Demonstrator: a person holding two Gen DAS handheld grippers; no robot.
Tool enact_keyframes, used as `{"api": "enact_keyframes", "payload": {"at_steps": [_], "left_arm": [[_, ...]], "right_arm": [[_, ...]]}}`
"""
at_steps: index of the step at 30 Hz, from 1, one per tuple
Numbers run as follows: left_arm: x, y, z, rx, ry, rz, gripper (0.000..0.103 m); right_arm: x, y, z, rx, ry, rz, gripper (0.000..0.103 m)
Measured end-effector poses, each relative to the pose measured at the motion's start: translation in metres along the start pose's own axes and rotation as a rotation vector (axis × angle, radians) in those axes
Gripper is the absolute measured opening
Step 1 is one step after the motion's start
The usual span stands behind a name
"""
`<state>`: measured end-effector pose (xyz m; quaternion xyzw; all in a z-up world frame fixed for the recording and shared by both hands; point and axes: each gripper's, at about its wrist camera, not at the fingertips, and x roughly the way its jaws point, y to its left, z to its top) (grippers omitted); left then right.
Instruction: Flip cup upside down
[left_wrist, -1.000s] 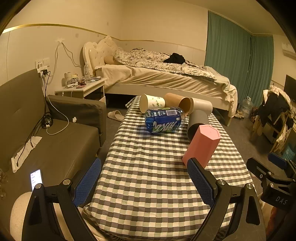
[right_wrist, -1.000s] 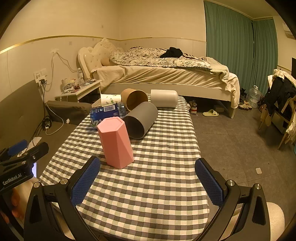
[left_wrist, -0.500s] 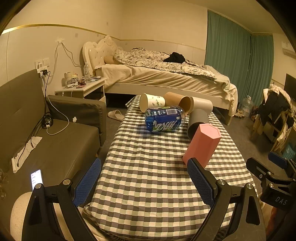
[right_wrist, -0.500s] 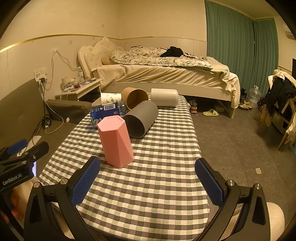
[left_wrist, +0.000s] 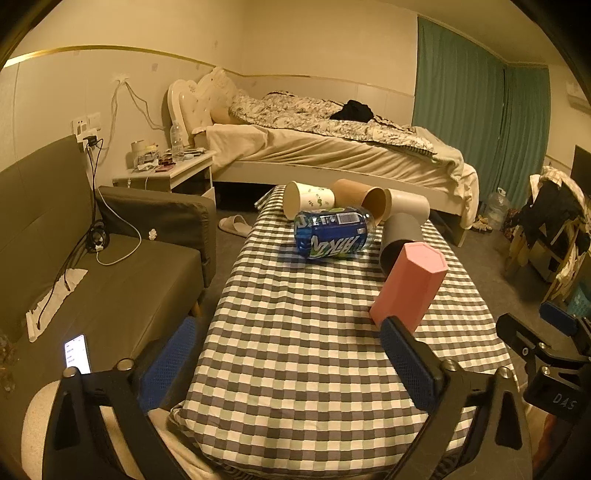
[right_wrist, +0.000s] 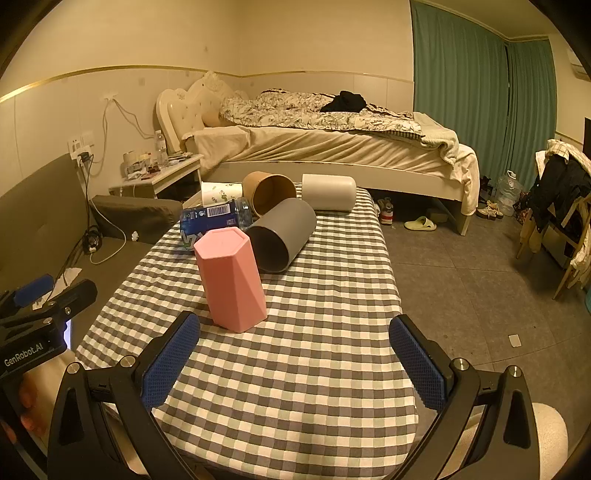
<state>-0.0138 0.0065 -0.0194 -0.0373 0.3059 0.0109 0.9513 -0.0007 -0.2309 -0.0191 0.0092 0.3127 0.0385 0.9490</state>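
Observation:
A pink faceted cup (left_wrist: 408, 286) (right_wrist: 231, 278) stands on the checkered table (left_wrist: 295, 332) (right_wrist: 314, 350) with its closed end up. My left gripper (left_wrist: 288, 362) is open and empty at the table's near edge, the cup just beyond its right finger. My right gripper (right_wrist: 291, 360) is open and empty at the near edge, the cup ahead of its left finger. Each gripper shows at the other view's edge.
Lying on their sides at the table's far end: a grey cup (right_wrist: 282, 238), a brown paper cup (right_wrist: 269, 192), a white cup (right_wrist: 328, 192), a printed paper cup (left_wrist: 308, 199) and a blue bottle (left_wrist: 334, 234). A sofa (left_wrist: 92, 266) is on the left, a bed (right_wrist: 332, 147) behind.

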Motion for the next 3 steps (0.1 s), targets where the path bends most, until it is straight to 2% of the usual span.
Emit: {"api": "enact_keyframes", "payload": {"at_steps": [3], "left_arm": [[-0.0017, 0.0023, -0.0011, -0.001, -0.008, -0.004, 0.103]], "right_arm": [[0.0002, 0.0003, 0.0005, 0.000, 0.000, -0.001, 0.103]]}}
